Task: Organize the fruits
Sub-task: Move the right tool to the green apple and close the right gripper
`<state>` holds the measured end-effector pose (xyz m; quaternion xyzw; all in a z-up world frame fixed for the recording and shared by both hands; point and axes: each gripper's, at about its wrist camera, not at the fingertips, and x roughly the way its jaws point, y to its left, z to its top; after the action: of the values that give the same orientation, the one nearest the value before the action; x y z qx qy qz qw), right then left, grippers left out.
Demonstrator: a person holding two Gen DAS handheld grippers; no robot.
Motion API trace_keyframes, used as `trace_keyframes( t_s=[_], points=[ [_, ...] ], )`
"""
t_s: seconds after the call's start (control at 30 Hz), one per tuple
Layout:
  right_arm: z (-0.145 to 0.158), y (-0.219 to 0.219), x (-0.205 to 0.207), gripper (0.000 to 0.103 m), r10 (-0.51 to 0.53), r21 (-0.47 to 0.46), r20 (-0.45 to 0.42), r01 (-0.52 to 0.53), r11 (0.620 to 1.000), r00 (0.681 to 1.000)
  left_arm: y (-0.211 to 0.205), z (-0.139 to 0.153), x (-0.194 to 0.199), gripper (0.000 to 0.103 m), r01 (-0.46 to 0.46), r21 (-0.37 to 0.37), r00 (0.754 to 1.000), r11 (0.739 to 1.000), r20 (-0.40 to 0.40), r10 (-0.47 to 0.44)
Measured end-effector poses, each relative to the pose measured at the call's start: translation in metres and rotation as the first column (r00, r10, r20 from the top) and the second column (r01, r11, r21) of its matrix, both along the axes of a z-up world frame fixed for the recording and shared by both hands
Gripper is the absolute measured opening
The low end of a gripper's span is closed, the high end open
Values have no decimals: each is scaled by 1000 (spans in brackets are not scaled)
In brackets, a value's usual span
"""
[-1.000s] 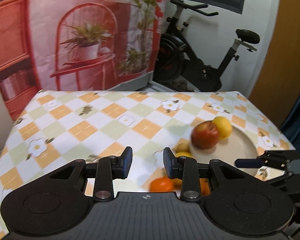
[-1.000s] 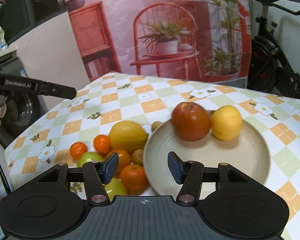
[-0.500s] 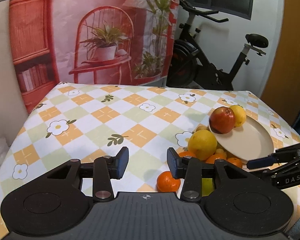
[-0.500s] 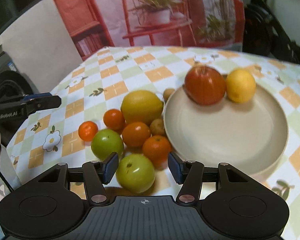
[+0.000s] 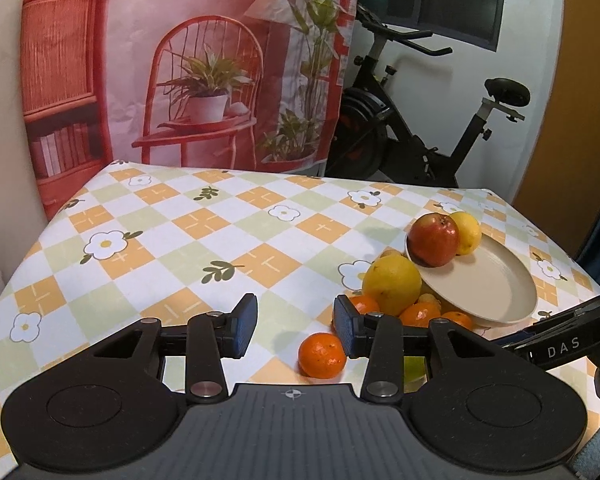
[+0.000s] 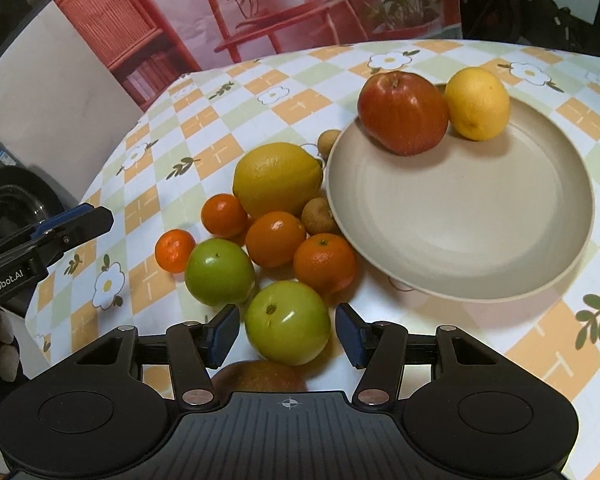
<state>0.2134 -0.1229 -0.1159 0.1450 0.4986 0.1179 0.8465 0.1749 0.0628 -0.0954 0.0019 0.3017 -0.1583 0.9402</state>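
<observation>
right wrist view: right tool (image 6: 286, 330) has dipped toward fruit pile, jaws spread either side of green fruit (image 6: 287, 322), not pinching; pick looks next. left tool (image 5: 296, 326) spread, empty, lone mandarin (image 5: 322, 355) beside it. plate (image 6: 500, 240) holds apple (image 6: 402, 112), lemon (image 6: 477, 103). checked table (image 5: 180, 240); exercise bike (image 5: 420, 136) behind.

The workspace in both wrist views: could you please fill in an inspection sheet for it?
Surface: table under a checked, flowered cloth.
Job's things: plate holding a red apple and a lemon; beside it lie a big lemon, four tangerines, two green apples, two small brown fruits.
Clutter: nothing seen.
Grippers: left tool open, empty, a tangerine below; right tool open around a green apple, pads clear.
Cables: nothing seen.
Surroundings: printed backdrop, exercise bike.
</observation>
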Motion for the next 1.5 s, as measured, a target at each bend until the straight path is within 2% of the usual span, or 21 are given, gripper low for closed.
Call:
trace_keyframes(
  t_s=[0.2, 0.4, 0.8, 1.03, 1.23, 1.33, 1.5],
  points=[
    [-4, -1, 0, 44, -10, 11, -14, 10, 1000, 1000, 3, -1, 1, 44, -10, -6, 1000, 1000, -8, 10],
    [-4, -3, -2, 43, -16, 25, -10, 16, 1000, 1000, 1, -2, 0, 44, -16, 0, 1000, 1000, -16, 16],
    [3, -12, -17, 43, -22, 73, 79, 16, 997, 997, 0, -5, -1, 44, -19, 17, 999, 1000, -40, 20],
    [2, -17, -19, 43, -38, 101, 97, 28, 995, 995, -3, -9, 0, 45, -11, 28, 998, 1000, -60, 12],
    [14, -20, -26, 43, -41, 107, 186, 21, 994, 982, -5, -13, 2, 47, 7, 37, 996, 999, -91, -4],
    [20, -22, -28, 43, -48, 101, 225, 26, 995, 973, -7, -16, 4, 52, 18, 44, 995, 999, -100, -14],
    [22, -30, -29, 43, -66, 116, 247, 38, 992, 967, -13, -22, 11, 52, 37, 35, 993, 999, -116, -33]
  ],
)
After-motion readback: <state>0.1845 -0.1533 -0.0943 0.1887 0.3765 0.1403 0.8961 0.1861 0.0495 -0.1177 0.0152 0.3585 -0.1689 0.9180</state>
